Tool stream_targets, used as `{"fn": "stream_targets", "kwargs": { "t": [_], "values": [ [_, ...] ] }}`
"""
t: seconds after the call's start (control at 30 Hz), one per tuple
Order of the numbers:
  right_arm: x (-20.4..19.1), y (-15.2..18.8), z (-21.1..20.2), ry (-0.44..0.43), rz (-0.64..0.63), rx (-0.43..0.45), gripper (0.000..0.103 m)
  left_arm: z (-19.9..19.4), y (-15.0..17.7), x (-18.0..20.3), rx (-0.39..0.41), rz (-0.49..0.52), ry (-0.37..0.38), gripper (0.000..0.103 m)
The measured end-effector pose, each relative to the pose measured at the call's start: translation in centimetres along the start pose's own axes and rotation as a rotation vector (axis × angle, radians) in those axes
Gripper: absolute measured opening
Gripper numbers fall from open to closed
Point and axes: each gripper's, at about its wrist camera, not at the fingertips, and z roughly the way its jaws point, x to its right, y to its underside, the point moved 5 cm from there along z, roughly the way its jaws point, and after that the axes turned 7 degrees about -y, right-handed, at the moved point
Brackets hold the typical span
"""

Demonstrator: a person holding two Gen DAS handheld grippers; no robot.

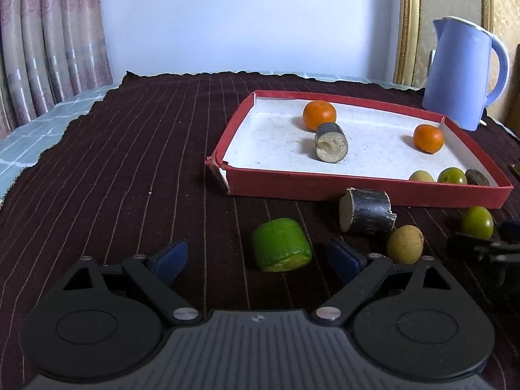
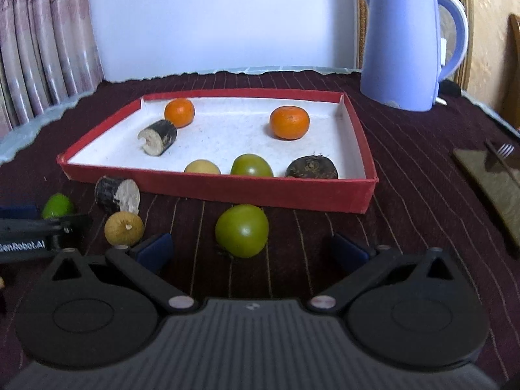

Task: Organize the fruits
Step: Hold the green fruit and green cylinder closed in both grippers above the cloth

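Soft, dim daylight lit both views, and the pale blue-white back wall (image 1: pixel 243 16) looked washed out. Fruits cast faint shadows inside the red, white-lined cardboard tray (image 2: pixel 364 149). Fisheye bending curved the edges; corners darkened, slightly blurred.

Black left gripper (image 1: pixel 256 261) and right gripper (image 2: pixel 252 250), blue-padded jaws.

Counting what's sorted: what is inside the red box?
Inside the red box: two oranges, a dark cane piece, and, partly hidden by its wall, three more fruits.
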Motion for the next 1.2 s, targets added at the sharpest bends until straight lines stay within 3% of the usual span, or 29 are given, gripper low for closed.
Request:
{"fn": "stream_targets", "kwargs": {
  "t": [0.2,0.33,0.4,0.43,0.53,0.63,0.77,1.07,1.2],
  "values": [
    [0.1,0.0,0.1,0.009,0.012,-0.003,0.103,0.0,-0.1,0.3,0.007,0.018,-0.013,0.091],
    [0.0,0.0,0.2,0.056,0.007,-0.011,0.103,-0.2,-0.2,0.5,0.016,0.020,0.007,0.081],
    [0.0,-0.1,0.1,0.101,0.004,0.000,0.099,-0.2,-0.1,0.6,0.020,0.024,0.012,0.076],
    [0.1,0.0,0.2,0.115,0.004,-0.007,0.091,-0.3,-0.1,0.6,0.022,0.025,0.013,0.073],
    [-0.3,0.0,0.3,0.127,-0.026,-0.017,0.084,-0.5,-0.1,0.8,0.034,0.028,0.016,0.055],
    [-0.8,0.0,0.1,0.114,-0.062,-0.008,0.066,-0.7,-0.1,1.0,0.046,0.037,0.033,0.033],
    [-1.6,0.1,-0.1,0.072,-0.101,0.005,0.033,-0.8,-0.1,0.5,0.046,0.007,0.057,0.033],
    [-1.9,0.4,-0.4,0.065,-0.110,0.021,0.031,-0.7,-0.1,-0.3,0.040,-0.049,0.069,0.033],
    [-1.4,0.4,-0.5,0.044,-0.080,0.027,0.031,-0.9,-0.1,0.0,0.042,-0.024,0.055,0.033]
  ]
}}
